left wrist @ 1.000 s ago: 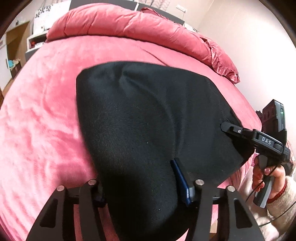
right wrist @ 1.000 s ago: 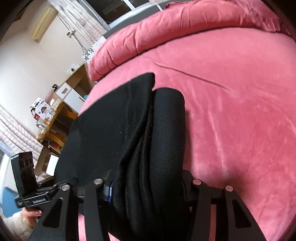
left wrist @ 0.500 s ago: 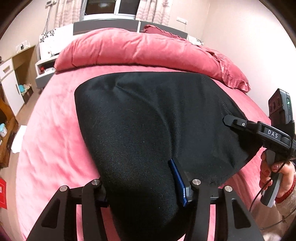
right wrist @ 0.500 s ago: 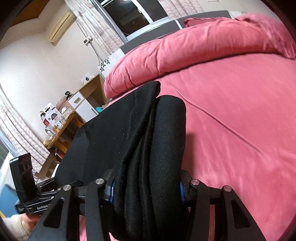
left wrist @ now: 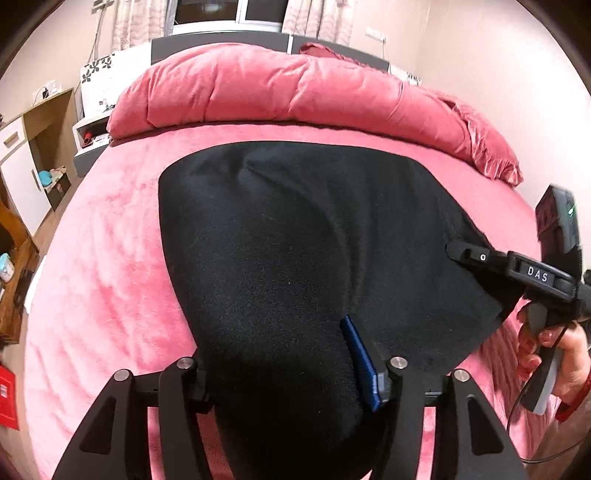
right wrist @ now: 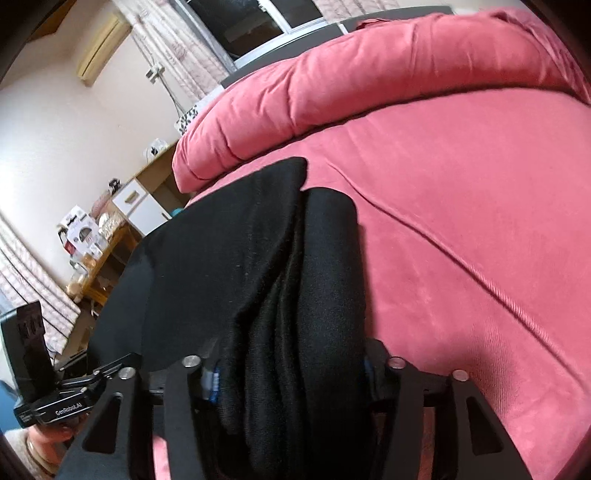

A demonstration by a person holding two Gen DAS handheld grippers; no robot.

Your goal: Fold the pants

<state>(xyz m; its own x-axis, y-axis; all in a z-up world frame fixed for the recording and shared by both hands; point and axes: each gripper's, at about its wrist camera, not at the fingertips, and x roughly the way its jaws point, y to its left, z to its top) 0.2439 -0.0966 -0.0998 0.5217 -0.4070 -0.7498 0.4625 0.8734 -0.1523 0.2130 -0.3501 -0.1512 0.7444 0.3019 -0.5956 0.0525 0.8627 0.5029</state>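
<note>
Nearest, left gripper (left wrist: 291, 373) and right gripper (right wrist: 288, 365) each clenched on a bunched near edge of the black pants (left wrist: 295, 240), held taut together probably for folding, spread beyond over the pink bed (left wrist: 103, 266) toward the rolled duvet (left wrist: 277, 85).

Home bedroom: pink bed (left wrist: 110, 280), rolled duvet (left wrist: 280, 88), curtained window (left wrist: 229, 11).

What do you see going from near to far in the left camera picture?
left hand-held gripper → black pants → pink bed cover → rolled pink duvet → grey headboard → window
</note>
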